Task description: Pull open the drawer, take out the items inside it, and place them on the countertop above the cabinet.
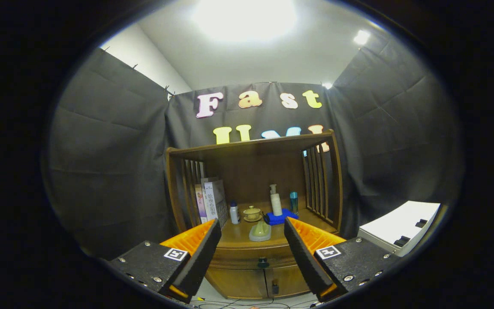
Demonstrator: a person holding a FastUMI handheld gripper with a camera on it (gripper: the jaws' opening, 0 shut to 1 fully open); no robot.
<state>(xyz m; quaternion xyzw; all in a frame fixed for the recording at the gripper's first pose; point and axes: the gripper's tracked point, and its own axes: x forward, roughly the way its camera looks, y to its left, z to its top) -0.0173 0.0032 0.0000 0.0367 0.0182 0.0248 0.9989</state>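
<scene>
The wooden cabinet (253, 201) stood against the booth's black cloth wall, straight ahead of the gripper (252, 238), and everything else is placed from it. Its countertop (238, 234) sat under a roofed alcove with slatted sides. At the left of that alcove two or three books or boxes (210, 199) leaned upright against the slats. Next came a small white bottle (233, 213) with a dark cap, then a pale lidded cup on a saucer (252, 213). In front of the cup, nearer the countertop's edge, lay a pale green object (260, 231) (what it was could not be made out). Right of that a white pump bottle (275, 201) stood on a blue cloth or pad (280, 217), with a teal bottle (293, 202) just beside it near the right slats.

Below the countertop the drawer (251, 257) was closed, its dark knob (263, 262) centred on the front, above two cupboard doors (255, 281). The gripper's fingers were spread wide apart with nothing between them, well short of the cabinet. Off to the cabinet's right sat a white unit (401, 229) with dark handles.
</scene>
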